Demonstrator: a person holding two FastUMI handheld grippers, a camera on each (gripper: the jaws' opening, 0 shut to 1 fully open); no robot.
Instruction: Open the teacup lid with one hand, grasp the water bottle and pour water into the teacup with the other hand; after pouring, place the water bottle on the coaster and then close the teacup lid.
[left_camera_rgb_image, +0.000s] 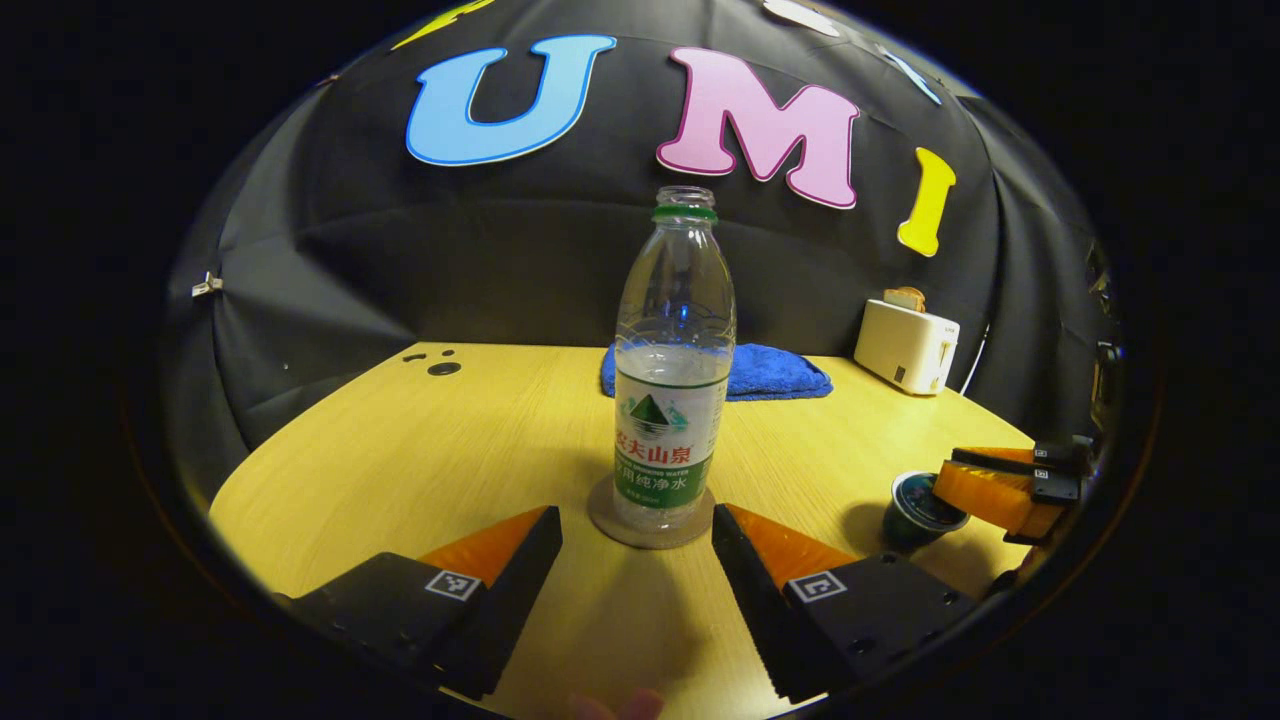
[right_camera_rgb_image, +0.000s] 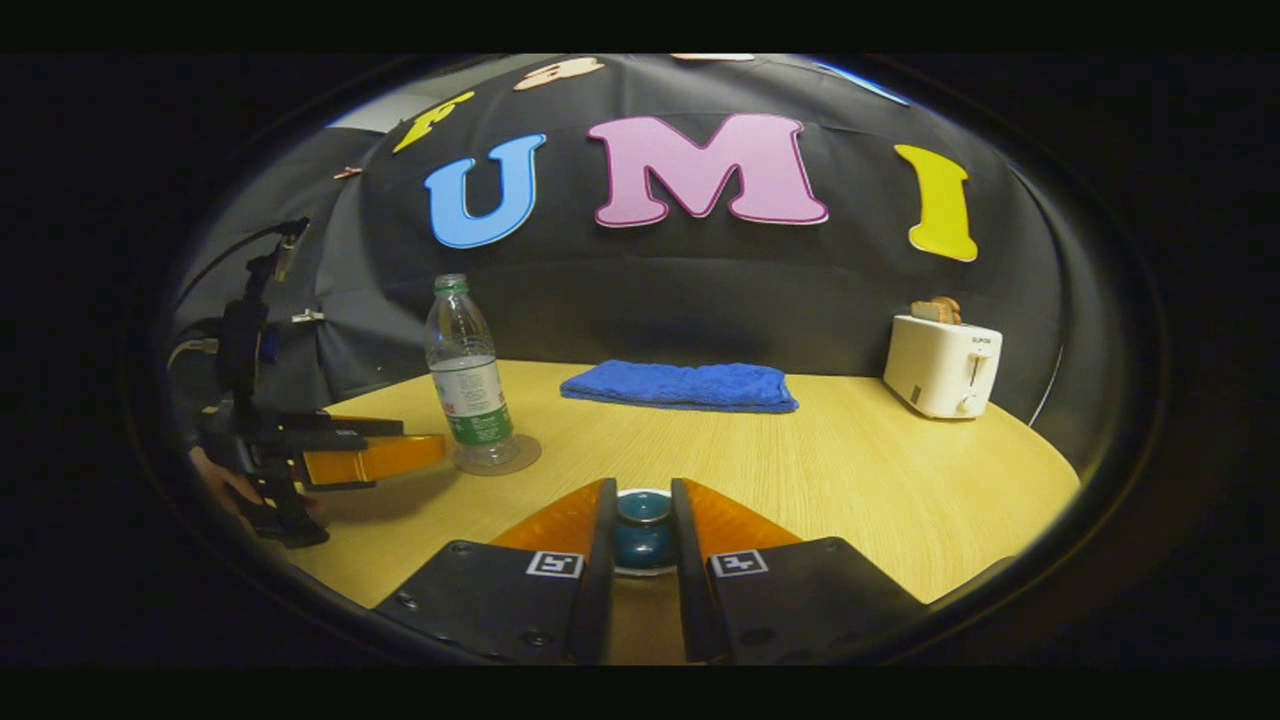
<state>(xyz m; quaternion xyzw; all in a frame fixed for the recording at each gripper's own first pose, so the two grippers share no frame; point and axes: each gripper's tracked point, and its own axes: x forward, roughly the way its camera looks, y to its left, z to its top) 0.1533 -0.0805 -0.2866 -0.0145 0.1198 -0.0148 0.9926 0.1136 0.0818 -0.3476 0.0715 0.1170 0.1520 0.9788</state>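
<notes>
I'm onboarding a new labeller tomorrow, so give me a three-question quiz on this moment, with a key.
1. True or false: the water bottle stands on the coaster.
2. What is the right gripper closed on? A) towel B) teacup lid C) toaster
3. Fill in: the left gripper is ____, one finger either side of the bottle.

Key: 1 true; 2 B, the teacup lid; 3 open.

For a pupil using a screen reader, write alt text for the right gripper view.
The right gripper has its jaws closed on the knob of a dark teal teacup lid on a wooden table. To the left, an uncapped water bottle stands on a round coaster, with the left gripper beside it. A folded blue towel and a white toaster sit behind.
</notes>
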